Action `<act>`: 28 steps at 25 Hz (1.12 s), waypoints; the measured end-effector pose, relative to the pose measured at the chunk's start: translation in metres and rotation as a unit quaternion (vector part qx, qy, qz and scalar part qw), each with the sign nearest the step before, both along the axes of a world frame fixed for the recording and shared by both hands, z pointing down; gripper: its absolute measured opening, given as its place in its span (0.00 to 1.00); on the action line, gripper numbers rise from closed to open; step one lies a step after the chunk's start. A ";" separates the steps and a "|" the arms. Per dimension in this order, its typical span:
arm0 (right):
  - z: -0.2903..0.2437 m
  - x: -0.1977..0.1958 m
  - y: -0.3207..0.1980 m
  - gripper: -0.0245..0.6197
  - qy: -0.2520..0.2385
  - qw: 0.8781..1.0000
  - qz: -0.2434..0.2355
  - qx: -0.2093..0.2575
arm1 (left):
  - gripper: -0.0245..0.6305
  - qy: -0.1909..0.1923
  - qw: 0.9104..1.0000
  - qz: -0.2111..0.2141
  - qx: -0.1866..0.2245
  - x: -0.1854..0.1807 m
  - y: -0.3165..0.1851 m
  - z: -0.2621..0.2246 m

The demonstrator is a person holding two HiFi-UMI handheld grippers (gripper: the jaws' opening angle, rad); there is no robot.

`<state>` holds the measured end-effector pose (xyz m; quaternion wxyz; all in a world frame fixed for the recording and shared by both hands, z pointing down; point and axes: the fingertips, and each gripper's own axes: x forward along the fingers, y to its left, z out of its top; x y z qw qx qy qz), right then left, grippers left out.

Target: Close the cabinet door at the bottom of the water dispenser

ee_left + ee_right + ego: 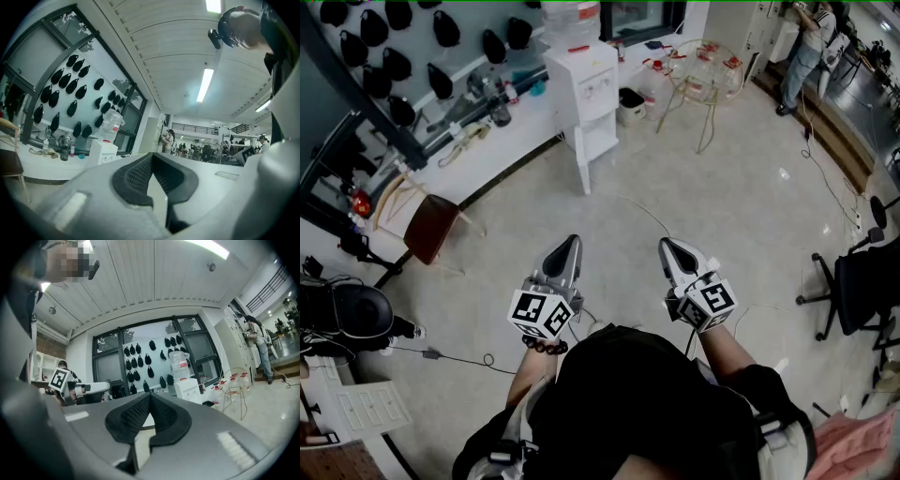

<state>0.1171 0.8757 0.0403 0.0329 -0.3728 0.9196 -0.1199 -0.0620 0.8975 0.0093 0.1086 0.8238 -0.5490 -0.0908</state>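
Note:
The white water dispenser [586, 89] stands against the far counter with a clear bottle [570, 19] on top. Its bottom cabinet [600, 142] is open and shows a shelf, and the door [581, 164] swings out at its left side. My left gripper [570, 246] and right gripper [667, 246] are held level side by side, well short of the dispenser, both shut and empty. The dispenser [103, 152] appears small past the left gripper [152, 157] in the left gripper view. In the right gripper view the dispenser [187, 389] lies beyond the shut right gripper [150, 397].
A wooden chair [431, 225] stands at left by the white counter [487, 131]. A wire-frame stand [703, 70] and a dark bin [630, 105] sit right of the dispenser. A cable [647, 216] crosses the floor. A black office chair [862, 281] is at right; a person [811, 47] stands far back.

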 end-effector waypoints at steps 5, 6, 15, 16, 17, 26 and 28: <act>0.001 0.006 0.000 0.04 0.000 1.000 -0.005 0.000 | 0.05 0.003 1.000 0.000 0.005 0.010 0.001 0.005; 0.001 0.010 0.000 0.04 -0.001 1.000 -0.005 0.000 | 0.05 0.002 1.000 -0.001 0.006 0.014 0.002 0.005; -0.009 0.025 0.015 0.04 -0.014 0.999 -0.034 0.024 | 0.05 0.000 1.000 -0.004 0.009 0.043 0.004 0.006; -0.012 0.028 0.019 0.05 -0.015 0.999 -0.040 0.032 | 0.05 -0.003 1.000 -0.007 0.012 0.048 0.005 0.005; -0.015 0.032 0.021 0.06 -0.017 0.998 -0.043 0.039 | 0.05 -0.006 1.000 -0.011 0.015 0.054 0.005 0.004; -0.012 0.077 0.012 0.55 -0.010 0.998 -0.007 0.058 | 0.50 -0.038 0.998 -0.047 -0.004 0.077 0.003 0.019; -0.010 0.080 0.008 0.55 -0.013 0.998 -0.004 0.056 | 0.52 -0.042 0.998 -0.049 -0.012 0.078 0.002 0.025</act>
